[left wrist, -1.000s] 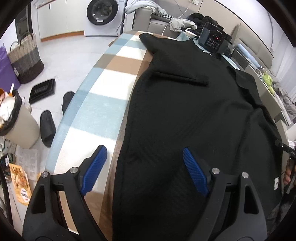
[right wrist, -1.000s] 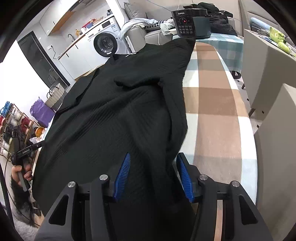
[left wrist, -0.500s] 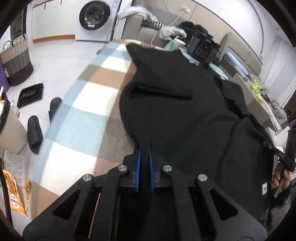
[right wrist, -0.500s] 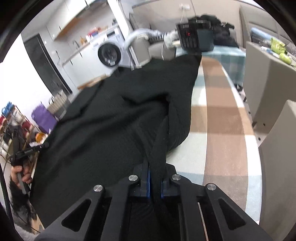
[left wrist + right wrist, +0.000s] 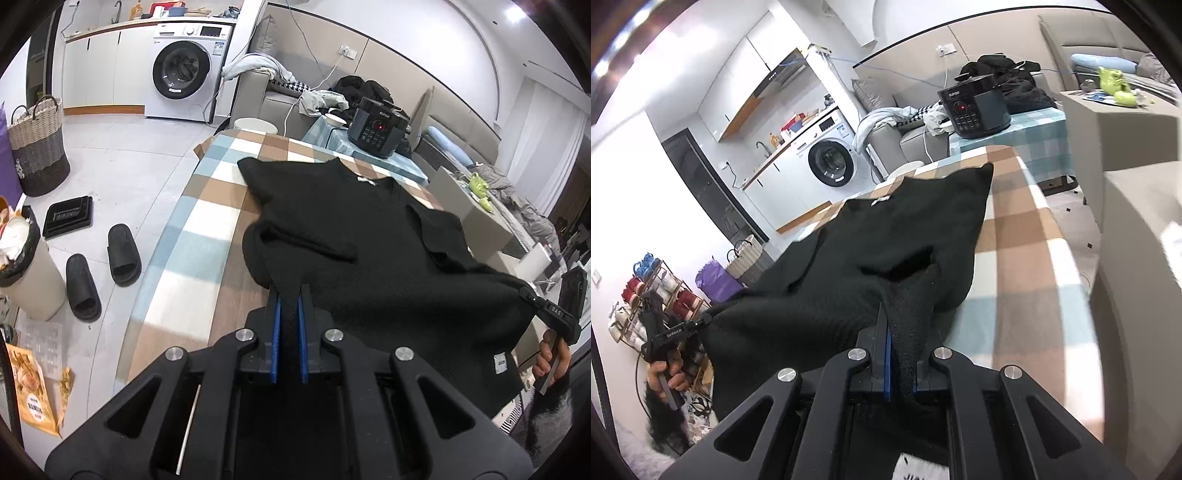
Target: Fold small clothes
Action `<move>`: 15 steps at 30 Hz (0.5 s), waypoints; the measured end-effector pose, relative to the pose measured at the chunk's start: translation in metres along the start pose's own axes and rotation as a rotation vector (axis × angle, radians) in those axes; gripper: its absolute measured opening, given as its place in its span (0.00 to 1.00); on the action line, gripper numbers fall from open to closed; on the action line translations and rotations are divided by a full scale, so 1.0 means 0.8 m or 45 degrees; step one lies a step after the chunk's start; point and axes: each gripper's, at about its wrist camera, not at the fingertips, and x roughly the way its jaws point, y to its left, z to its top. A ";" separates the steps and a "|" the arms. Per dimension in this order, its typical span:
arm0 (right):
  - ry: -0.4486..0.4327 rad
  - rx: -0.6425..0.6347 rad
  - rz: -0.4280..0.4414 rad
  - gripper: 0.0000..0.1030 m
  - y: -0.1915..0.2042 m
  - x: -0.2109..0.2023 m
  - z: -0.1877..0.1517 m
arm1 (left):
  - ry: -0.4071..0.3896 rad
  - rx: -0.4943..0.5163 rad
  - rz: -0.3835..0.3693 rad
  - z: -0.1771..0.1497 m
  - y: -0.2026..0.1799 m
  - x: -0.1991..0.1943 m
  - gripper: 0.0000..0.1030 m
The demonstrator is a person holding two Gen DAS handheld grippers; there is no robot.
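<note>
1. We've got the left gripper (image 5: pixel 289 317) at lower centre of the left wrist view; its blue pads (image 5: pixel 275 332) are clamped tight on a fold of the black sweater (image 5: pixel 369 236), with only the cloth between them.
2. The right gripper (image 5: pixel 894 354) is the same story at lower centre of the right wrist view; pinched hard on a bunched edge of the sweater (image 5: pixel 894 236), which spills over the right-hand finger.
3. In the left view the right gripper shows up again at the right edge, gripping the sweater's corner; a hand (image 5: pixel 550 360) is wrapped round its handle below.
4. The sweater itself lies across the checked tablecloth (image 5: pixel 207 221); the far end sits flat toward the upper middle of the frame, the near edge is lifted off the cloth and stretched between the two grippers; a small white label (image 5: pixel 499 359) hangs near its lower right corner.
5. Past the far end of the table, upper right of centre, there's a black cooker (image 5: pixel 376 131) on a second, bluer cloth; apart from the sweater.
6. Left side of the left view: a washing machine (image 5: pixel 184 86) at upper left, a woven basket (image 5: pixel 38 147) at the left edge, two black slippers (image 5: pixel 103 269) on the floor beside the table.
</note>
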 end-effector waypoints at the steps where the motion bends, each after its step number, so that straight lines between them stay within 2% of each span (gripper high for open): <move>1: -0.005 0.002 0.005 0.06 0.003 -0.009 -0.002 | -0.002 -0.003 -0.013 -0.004 0.000 -0.010 0.05; 4: -0.031 -0.032 -0.016 0.06 0.017 -0.024 0.001 | -0.026 0.004 -0.024 -0.005 -0.005 -0.026 0.05; 8: -0.025 -0.073 -0.086 0.06 0.026 0.000 0.025 | -0.050 0.002 -0.017 0.015 -0.011 -0.017 0.05; 12: 0.027 -0.049 -0.177 0.06 0.017 0.052 0.057 | -0.023 -0.035 0.007 0.048 -0.002 0.036 0.06; 15: 0.115 -0.013 -0.261 0.09 -0.003 0.102 0.073 | 0.076 -0.049 0.078 0.060 0.009 0.091 0.06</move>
